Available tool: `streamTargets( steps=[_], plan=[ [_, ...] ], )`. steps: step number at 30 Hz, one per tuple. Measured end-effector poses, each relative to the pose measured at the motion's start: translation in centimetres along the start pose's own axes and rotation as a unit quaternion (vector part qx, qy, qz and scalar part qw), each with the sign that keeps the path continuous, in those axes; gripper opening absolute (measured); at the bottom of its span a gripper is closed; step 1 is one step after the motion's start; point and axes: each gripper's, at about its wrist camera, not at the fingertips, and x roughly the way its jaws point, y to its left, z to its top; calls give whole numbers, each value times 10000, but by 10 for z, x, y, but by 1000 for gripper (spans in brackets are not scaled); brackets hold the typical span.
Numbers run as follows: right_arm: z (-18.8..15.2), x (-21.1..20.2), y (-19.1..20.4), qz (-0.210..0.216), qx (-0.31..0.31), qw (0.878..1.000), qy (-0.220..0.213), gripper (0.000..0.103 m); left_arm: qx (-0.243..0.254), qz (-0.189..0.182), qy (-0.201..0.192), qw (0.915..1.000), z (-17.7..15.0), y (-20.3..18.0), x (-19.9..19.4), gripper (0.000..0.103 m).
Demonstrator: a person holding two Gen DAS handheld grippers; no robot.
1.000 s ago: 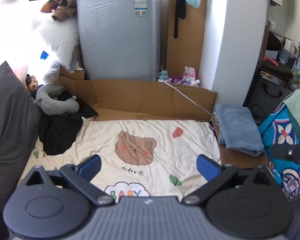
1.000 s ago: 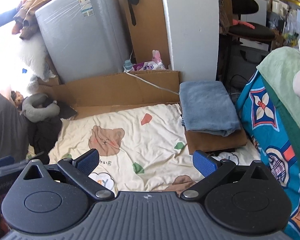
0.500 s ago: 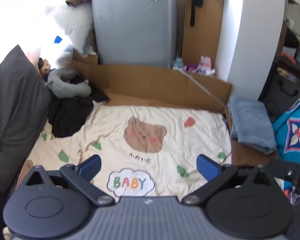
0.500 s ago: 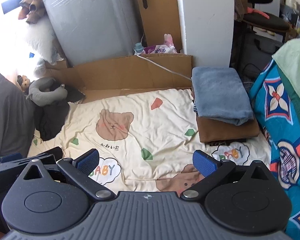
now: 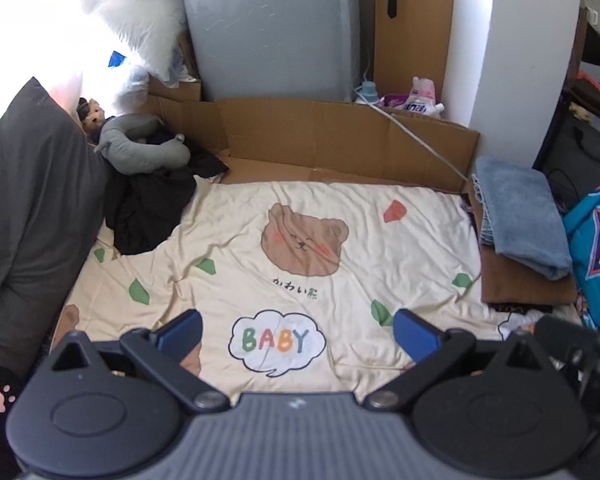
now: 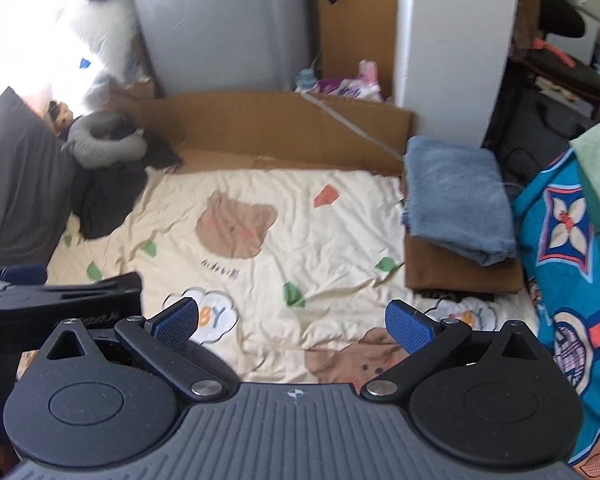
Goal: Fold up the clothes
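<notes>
Likely the trouble is reach — both the left hand-held gripper (image 5: 296, 330) and right hand-held gripper (image 6: 294, 322) hover released and empty, while the black clothes (image 5: 150, 206) lie crumpled well off at the bear-print sheet's (image 5: 380, 256) far left corner — a hasty pinch could catch the sheet too.

light: daylight, blown out upper left | left wrist view: sharp | right wrist view: motion-blurred | edges: fisheye-bent

I see the cream bear-print blanket (image 5: 300, 248) spread ahead, the folded blue towel (image 5: 520, 216) at its right on a brown folded cloth (image 5: 520, 288), and the black garment heap (image 5: 148, 208) at its left.
</notes>
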Motion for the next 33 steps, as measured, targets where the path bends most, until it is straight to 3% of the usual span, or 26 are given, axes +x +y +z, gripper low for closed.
streamTargets(
  steps=[7, 33],
  plan=[
    [1, 4, -9, 308, 328, 9989, 113, 102, 187, -77, 54, 9998, 2, -5, 3, 101],
    [1, 6, -10, 319, 338, 9989, 113, 102, 287, -39, 47, 9996, 1, -5, 4, 102]
  ],
)
